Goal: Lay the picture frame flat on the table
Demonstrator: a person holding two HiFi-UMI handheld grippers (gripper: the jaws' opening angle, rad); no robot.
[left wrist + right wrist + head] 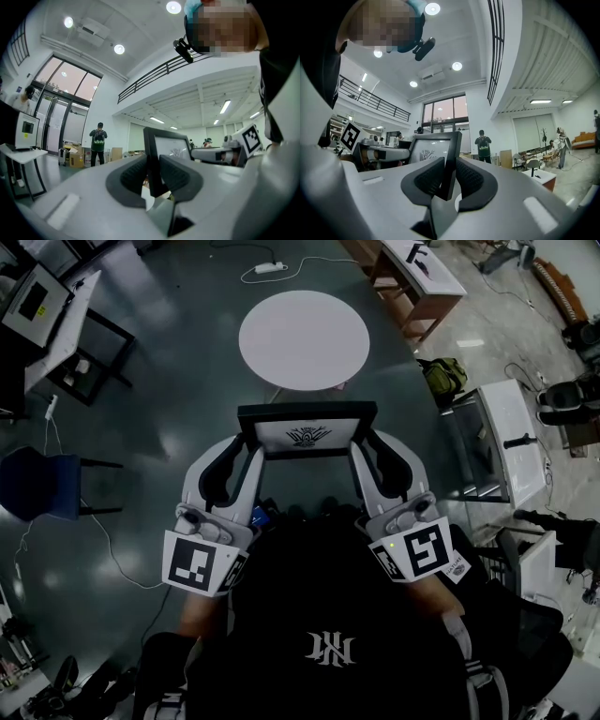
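Note:
A black picture frame (307, 434) with a white print hangs in the air in front of me, short of the round white table (303, 338). My left gripper (251, 448) is shut on the frame's left edge and my right gripper (361, 448) on its right edge. In the left gripper view the frame (171, 145) stands upright, its black border pinched between the left gripper's (152, 176) dark ribbed pads. The right gripper view shows the same frame (433, 150), with its other border clamped by the right gripper (449, 176).
A white desk (506, 442) and other furniture stand at the right, a green bag (441, 376) on the floor near them. A blue chair (37, 484) and a black-legged table (66, 329) are at the left. A power strip (270, 268) lies beyond the round table. A person (483, 145) stands far off.

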